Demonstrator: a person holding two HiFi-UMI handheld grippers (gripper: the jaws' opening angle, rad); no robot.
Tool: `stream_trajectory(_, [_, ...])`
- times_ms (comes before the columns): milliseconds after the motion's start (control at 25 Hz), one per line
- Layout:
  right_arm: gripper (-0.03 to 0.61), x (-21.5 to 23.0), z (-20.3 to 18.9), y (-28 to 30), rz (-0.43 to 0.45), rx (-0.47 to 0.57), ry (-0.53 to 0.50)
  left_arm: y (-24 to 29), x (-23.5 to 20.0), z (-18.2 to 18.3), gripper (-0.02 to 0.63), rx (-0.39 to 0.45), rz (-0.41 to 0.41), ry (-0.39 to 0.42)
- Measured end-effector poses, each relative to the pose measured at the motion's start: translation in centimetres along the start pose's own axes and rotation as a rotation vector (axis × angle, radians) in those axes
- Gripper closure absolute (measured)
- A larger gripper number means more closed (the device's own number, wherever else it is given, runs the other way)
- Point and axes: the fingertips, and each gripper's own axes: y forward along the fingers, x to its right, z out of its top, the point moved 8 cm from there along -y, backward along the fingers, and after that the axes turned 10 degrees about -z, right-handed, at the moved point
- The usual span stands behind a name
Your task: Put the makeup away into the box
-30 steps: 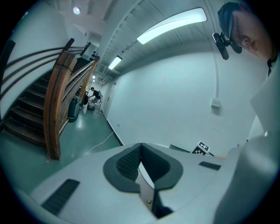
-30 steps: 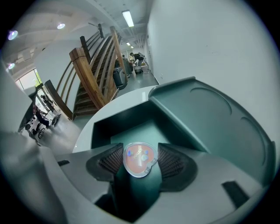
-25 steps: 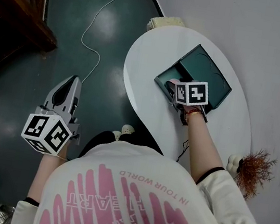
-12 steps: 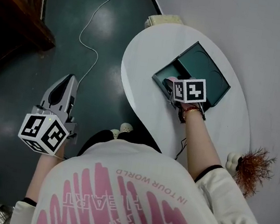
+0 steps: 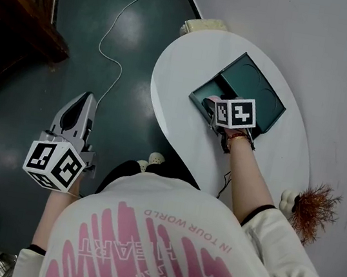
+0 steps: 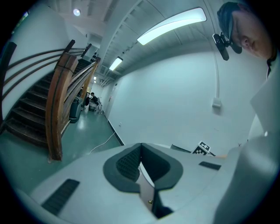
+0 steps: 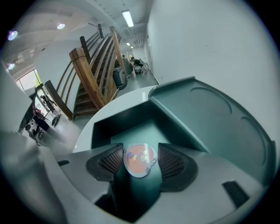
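A dark green box [image 5: 216,84] lies on the white oval table [image 5: 166,123], its lid [image 5: 262,96] folded flat to the right. My right gripper [image 5: 214,102] points steeply down into the box's near corner. In the right gripper view a round compact [image 7: 140,159] with a pinkish face and clear lid sits between the ribbed pads [image 7: 111,161], which hold it just above the box floor [image 7: 146,129]. My left gripper [image 5: 86,97] hangs far to the left over the dark floor, away from the table. Its jaws meet at the tip [image 6: 140,151] with nothing in them.
A white cable [image 5: 115,34] runs across the floor left of the table. A beige block [image 5: 204,26] sits at the table's far edge. A brown tufted thing [image 5: 313,207] lies at the right. A wooden staircase [image 6: 61,109] rises on the left.
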Motion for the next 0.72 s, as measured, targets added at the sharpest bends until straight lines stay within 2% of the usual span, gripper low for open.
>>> stream_trajectory(520, [0.321, 0.08, -0.15, -0.65, -0.056, 0.033, -0.016, -0.14, -0.02, -0.06, 0.612, 0.003, 0.001, 0.002])
stream_trajectory(720, [0.317, 0.27, -0.48, -0.71, -0.050, 0.032, 0.020, 0.06, -0.04, -0.06, 0.612, 0.003, -0.004, 0.002])
